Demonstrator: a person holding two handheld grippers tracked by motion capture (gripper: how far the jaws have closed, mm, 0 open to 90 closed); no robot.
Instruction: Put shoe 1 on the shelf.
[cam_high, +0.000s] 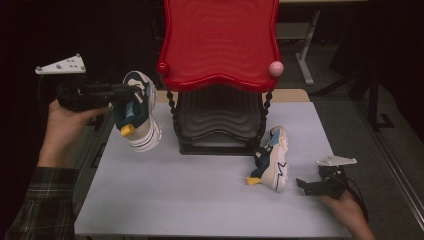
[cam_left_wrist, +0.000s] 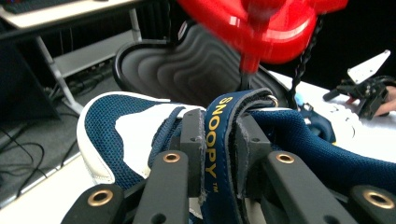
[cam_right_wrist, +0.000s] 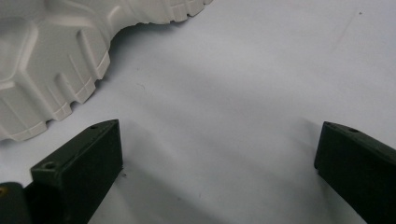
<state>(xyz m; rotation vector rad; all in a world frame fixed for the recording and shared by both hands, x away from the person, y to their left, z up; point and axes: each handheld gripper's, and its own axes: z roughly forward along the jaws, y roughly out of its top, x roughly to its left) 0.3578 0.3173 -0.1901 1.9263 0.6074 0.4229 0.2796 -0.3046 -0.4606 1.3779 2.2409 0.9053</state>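
Left tongs (cam_high: 119, 97) lift a navy, white and cream sneaker (cam_high: 137, 112) above the left part of the pale grey desk (cam_high: 200, 200).

The left tongs pinch the sneaker by its navy tongue strap with yellow lettering (cam_left_wrist: 219, 154), a black pad on each side of the strap, and the shoe hangs clear of the desk, just left of the two-tier stand with a glossy red wavy top tray (cam_high: 220, 40) and a black lower tray (cam_high: 220, 117). A second matching sneaker (cam_high: 272, 157) lies on its side on the desk to the right of the stand, near its base, cream sole turned towards the right tongs (cam_high: 302, 184). Those tongs rest low over the desk at the near right, spread wide with nothing between them, just beside the lying shoe's chunky sole (cam_right_wrist: 60, 60).
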